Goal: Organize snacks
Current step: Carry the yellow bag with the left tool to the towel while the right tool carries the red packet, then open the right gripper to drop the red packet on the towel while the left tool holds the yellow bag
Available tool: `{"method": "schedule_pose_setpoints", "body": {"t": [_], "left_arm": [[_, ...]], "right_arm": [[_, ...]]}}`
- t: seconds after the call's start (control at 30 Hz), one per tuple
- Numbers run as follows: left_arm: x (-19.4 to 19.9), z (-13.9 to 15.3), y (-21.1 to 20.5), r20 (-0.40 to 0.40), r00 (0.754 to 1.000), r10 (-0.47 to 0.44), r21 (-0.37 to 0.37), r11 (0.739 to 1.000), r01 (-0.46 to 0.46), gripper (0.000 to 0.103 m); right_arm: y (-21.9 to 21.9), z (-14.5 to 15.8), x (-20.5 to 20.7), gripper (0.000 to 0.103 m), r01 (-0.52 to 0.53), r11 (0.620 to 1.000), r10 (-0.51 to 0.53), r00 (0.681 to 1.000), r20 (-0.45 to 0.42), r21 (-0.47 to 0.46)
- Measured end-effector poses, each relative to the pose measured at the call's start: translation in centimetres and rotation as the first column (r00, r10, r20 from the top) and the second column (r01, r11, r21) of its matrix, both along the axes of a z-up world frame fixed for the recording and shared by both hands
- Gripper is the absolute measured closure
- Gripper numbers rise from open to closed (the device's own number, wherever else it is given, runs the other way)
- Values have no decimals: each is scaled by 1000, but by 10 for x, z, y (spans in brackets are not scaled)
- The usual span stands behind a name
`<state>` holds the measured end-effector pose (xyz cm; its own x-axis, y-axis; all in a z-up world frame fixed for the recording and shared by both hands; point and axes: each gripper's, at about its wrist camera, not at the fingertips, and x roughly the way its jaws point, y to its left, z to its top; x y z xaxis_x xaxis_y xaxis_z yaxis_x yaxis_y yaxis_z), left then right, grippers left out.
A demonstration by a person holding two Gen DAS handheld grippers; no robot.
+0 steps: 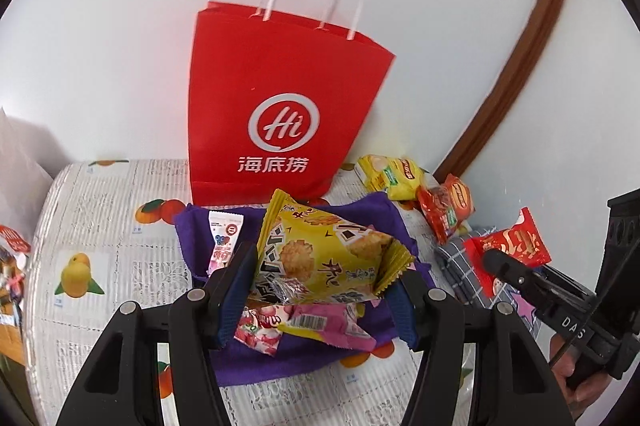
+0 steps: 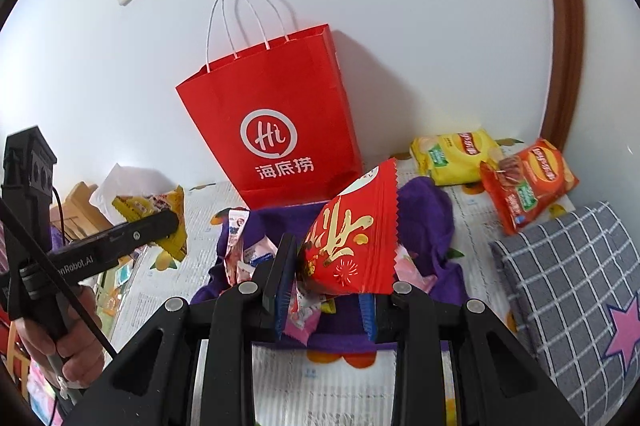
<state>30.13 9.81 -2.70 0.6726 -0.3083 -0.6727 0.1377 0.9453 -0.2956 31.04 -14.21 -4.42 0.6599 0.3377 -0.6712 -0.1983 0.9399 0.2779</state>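
Note:
My left gripper [image 1: 320, 274] is shut on a yellow rice-cracker snack packet [image 1: 320, 254], held above a purple cloth [image 1: 280, 358] with several small pink and white snack packets [image 1: 304, 326] on it. My right gripper [image 2: 326, 290] is shut on a red snack packet [image 2: 352, 246], also above the purple cloth [image 2: 424, 209]; that packet shows at the right of the left wrist view [image 1: 512, 246]. A red paper bag [image 1: 276, 105] with white handles stands upright against the wall behind the cloth, and shows in the right wrist view [image 2: 272, 113].
A yellow chip bag [image 2: 452, 153] and an orange-red chip bag [image 2: 528, 181] lie at the back right near the wall. A grey checked cushion [image 2: 572, 274] lies at the right. The table has a fruit-print cover [image 1: 100, 226]. More snacks and white paper [image 2: 120, 185] sit at the left.

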Motion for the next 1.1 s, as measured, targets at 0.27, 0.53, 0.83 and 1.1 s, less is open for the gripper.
{"method": "schedule_pose_setpoints", "body": {"t": [0.27,0.53,0.83,1.1], "left_arm": [[15,-15,10,-37,998,52,44,998,-50,44],[25,-29,7,-63,996,68,98,993,-62,44],[34,-42,10,-96,990,101,110,990,-90,44],[38,-51,3,-112,989,102,137,987,-86,44]], "right_arm": [[21,-9,40,74,-46,999,45,999,-20,-21],[25,-36,62,74,-53,998,51,998,-45,-38],[13,-59,83,74,-84,994,73,986,-150,-72],[18,-89,94,74,-179,980,149,951,-272,-87]]}}
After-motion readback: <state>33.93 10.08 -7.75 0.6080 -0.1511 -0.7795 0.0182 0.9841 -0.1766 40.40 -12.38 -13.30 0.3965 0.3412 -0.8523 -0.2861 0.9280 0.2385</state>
